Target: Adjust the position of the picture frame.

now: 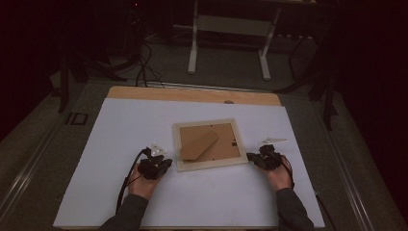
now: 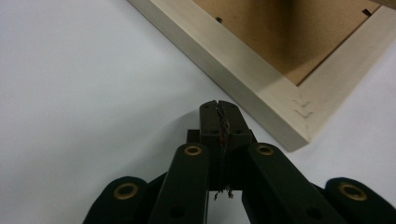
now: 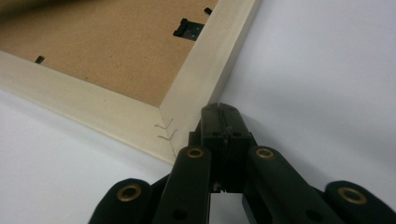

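Note:
A pale wooden picture frame (image 1: 210,165) lies face down on the white table cover, its brown backing board (image 1: 226,147) up with a folded cardboard stand (image 1: 198,144) on it. My left gripper (image 1: 166,163) rests just off the frame's near left corner (image 2: 299,126), jaws shut with nothing between them (image 2: 218,108). My right gripper (image 1: 251,157) sits at the near right corner (image 3: 163,126), jaws shut and empty (image 3: 223,112), tips close against the frame's side. A black hanger clip (image 3: 189,29) shows on the backing's edge.
The white cover (image 1: 144,120) spreads over a wooden table whose bare far strip (image 1: 192,94) shows. Beyond it stand a white desk frame (image 1: 231,29) and cables on a dark floor. Forearms in dark sleeves (image 1: 127,214) enter from the bottom.

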Available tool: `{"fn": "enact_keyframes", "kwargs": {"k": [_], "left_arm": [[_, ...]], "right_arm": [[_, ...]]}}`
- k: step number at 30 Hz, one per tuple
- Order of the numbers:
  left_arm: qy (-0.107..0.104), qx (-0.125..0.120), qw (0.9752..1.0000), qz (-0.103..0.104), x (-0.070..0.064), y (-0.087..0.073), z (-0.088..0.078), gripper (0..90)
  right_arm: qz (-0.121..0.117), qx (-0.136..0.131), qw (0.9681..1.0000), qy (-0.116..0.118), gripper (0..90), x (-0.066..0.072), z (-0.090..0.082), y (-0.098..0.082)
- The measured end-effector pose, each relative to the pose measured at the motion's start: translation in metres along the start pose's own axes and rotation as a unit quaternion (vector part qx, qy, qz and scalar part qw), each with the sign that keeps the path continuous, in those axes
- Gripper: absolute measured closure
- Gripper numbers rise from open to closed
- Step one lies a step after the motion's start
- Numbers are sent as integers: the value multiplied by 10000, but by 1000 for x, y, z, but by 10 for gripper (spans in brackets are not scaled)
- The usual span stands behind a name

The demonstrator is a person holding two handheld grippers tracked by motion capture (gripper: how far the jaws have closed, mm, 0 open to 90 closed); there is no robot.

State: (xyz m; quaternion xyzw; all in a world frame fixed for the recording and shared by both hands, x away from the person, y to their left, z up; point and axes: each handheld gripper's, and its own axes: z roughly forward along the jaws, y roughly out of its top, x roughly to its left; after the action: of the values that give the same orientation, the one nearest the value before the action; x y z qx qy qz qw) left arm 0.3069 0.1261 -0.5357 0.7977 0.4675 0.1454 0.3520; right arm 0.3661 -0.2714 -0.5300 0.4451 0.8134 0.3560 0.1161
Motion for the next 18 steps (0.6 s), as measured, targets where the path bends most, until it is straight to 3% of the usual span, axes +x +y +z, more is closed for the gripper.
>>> {"fn": "enact_keyframes", "kwargs": {"k": [9, 18], "left_arm": [[-43, 0, 10000, -19, -1, 0, 0, 891], [39, 39, 10000, -56, 5, -1, -3, 899]], "right_arm": [[-160, 22, 9999, 53, 900, 11, 2, -1], [-21, -23, 9997, 225, 900, 14, 2, -3]]}}
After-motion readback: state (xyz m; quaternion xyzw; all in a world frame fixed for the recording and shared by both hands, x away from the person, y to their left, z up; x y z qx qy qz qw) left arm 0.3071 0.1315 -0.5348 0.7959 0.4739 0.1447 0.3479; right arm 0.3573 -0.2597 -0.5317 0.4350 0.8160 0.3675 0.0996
